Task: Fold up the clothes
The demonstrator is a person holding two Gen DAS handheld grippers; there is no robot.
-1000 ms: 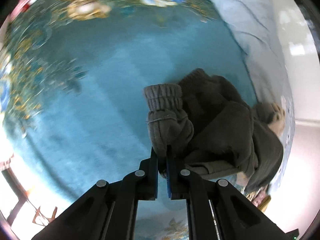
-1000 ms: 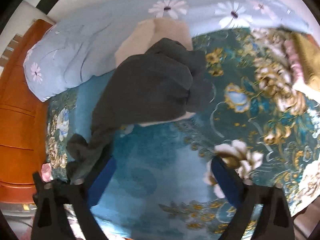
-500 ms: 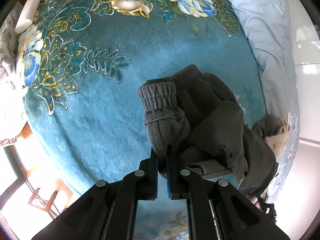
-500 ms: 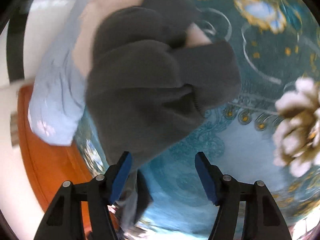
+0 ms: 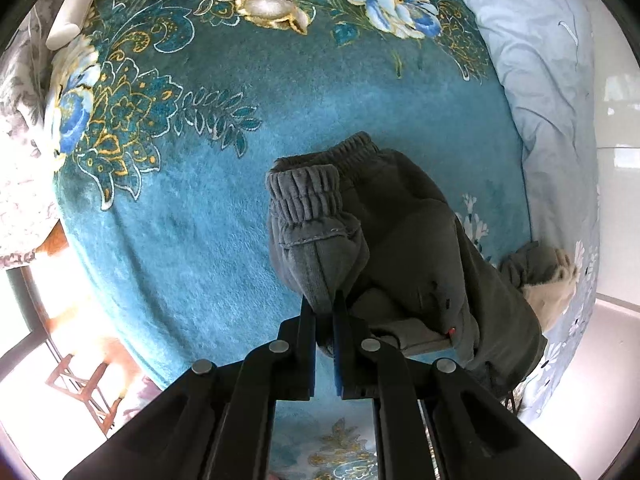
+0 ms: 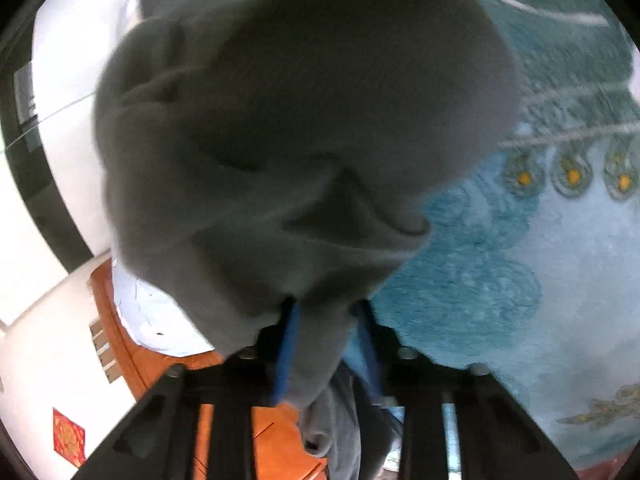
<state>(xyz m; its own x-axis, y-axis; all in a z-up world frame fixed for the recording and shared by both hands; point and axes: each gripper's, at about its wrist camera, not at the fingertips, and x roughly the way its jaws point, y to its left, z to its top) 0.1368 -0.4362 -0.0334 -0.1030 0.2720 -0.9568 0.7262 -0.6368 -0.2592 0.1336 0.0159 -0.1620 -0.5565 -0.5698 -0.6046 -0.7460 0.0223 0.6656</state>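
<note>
Dark grey sweatpants (image 5: 400, 248) lie bunched on a teal floral blanket (image 5: 192, 208). My left gripper (image 5: 324, 300) is shut on a cuffed leg end of the pants (image 5: 308, 216), which folds over towards me. In the right wrist view the same grey pants (image 6: 288, 128) fill most of the frame, close and blurred. My right gripper (image 6: 326, 312) has its blue pads close together with a fold of the grey cloth pinched between them. A cream lining (image 5: 556, 284) shows at the pants' far end.
A pale blue flowered quilt (image 5: 548, 80) lies along the blanket's right side. A white object (image 5: 70, 16) lies at the top left. An orange wooden bed frame (image 6: 128, 336) and white wall show in the right wrist view. A wooden stand (image 5: 80, 384) is beyond the bed's edge.
My right gripper has moved in onto the pants and closed from wide open to pinching the cloth. My left gripper has kept its hold on the cuffed leg; its view has shifted slightly.
</note>
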